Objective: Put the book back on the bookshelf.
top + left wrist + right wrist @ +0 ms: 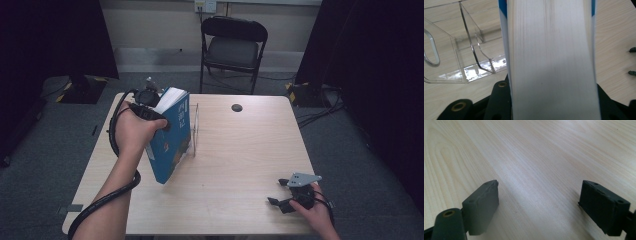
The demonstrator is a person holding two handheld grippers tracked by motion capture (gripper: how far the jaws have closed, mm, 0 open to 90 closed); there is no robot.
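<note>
The jaws of the left gripper (159, 111) are clamped across the thick block of pages of a blue book (171, 135), which is held tilted with one lower corner touching or just above the table (240, 165), right beside a clear plastic stand (195, 131). In the left gripper view the white page edges (551, 60) are seen pinched between the black jaws, with the stand's dividers (471, 45) close at the left. Because the grip is taken on loose pages rather than on the spine, the book could be let slip or be fanned open under its own weight. Should the lean be kept, a divider could be struck by the lower corner and the light stand pushed along the table or tipped. The right gripper (286, 195) is rested near the table's near edge, well apart, its jaws held wide with nothing between them, so no support could be given quickly.
</note>
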